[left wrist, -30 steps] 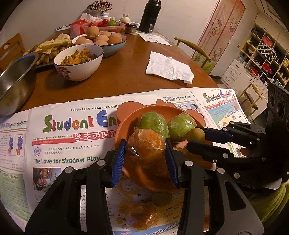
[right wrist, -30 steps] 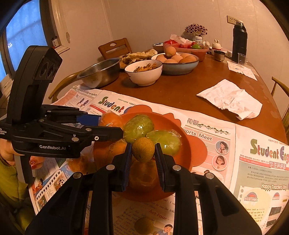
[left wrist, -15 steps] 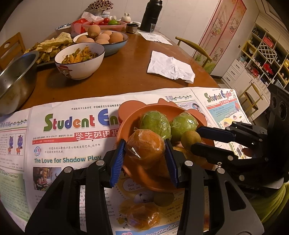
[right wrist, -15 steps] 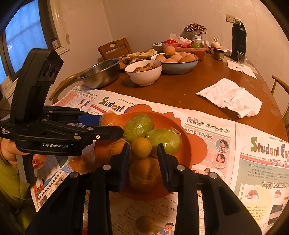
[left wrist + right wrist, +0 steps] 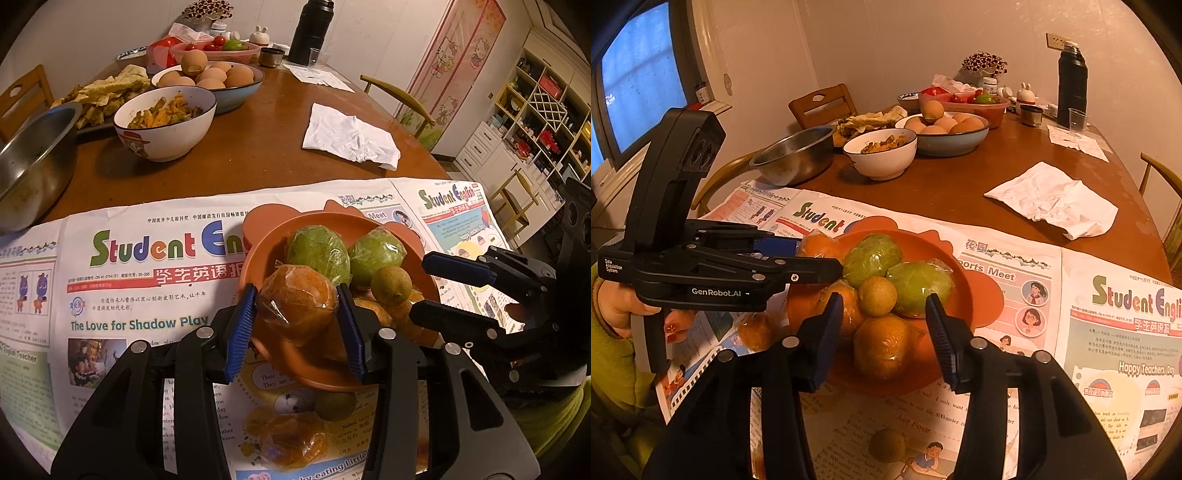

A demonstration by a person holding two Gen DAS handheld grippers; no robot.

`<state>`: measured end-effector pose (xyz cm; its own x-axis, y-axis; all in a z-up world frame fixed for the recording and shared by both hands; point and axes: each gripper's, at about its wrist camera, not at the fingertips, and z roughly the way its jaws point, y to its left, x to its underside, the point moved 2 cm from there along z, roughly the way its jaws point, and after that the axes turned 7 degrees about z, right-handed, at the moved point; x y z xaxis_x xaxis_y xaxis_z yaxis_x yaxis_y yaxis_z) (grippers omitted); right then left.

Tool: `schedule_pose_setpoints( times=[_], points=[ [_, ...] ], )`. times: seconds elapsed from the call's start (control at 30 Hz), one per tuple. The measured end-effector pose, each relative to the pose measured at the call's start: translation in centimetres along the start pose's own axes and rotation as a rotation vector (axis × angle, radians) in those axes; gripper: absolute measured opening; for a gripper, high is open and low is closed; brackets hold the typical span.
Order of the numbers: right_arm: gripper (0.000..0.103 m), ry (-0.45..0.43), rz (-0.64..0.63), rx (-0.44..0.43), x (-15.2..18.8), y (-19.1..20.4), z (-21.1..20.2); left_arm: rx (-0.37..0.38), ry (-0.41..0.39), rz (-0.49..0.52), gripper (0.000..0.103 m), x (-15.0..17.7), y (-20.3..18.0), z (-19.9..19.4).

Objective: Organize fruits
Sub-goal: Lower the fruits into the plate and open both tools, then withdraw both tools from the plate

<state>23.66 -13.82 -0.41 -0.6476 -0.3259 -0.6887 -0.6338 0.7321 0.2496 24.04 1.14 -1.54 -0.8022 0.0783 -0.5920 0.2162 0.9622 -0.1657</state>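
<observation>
A: Where's the fruit right now?

B: Heaped in the orange plate (image 5: 979, 295) on the newspaper (image 5: 147, 295). Two wrapped green fruits (image 5: 871, 258) sit at the back, a small brown fruit (image 5: 877, 296) rests on top of the pile, and wrapped oranges lie in front

A: And the grippers?

B: The left gripper (image 5: 297, 306) is clamped on a wrapped orange (image 5: 298, 302), held over the plate's near rim. The right gripper (image 5: 884, 332) has just been opening; its jaws stand apart either side of the pile, pressing on nothing, the small brown fruit lying free beyond them

A: Anything off the plate?

B: A loose brown fruit (image 5: 886, 445) and another wrapped orange (image 5: 291, 443) lie on the paper in front of it
</observation>
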Motion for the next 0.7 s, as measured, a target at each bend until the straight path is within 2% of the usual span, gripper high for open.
schedule_pose_setpoints(
  times=[0.07,0.3,0.53,0.7],
  points=[
    [0.050,-0.001,0.001,0.002,0.1,0.0,-0.1,-0.002,-0.001,0.001,0.036,0.0,-0.1,0.0],
    [0.051,-0.005,0.001,0.005,0.1,0.0,-0.3,-0.006,-0.005,0.003,0.036,0.0,-0.1,-0.2],
    [0.059,-0.013,0.003,0.008,0.0,0.1,-0.5,-0.011,-0.013,-0.002,0.036,0.0,-0.3,-0.6],
    [0.064,-0.017,0.006,0.015,0.1,0.1,-0.8,-0.022,-0.020,-0.008,0.042,0.1,-0.2,-1.0]
  ],
)
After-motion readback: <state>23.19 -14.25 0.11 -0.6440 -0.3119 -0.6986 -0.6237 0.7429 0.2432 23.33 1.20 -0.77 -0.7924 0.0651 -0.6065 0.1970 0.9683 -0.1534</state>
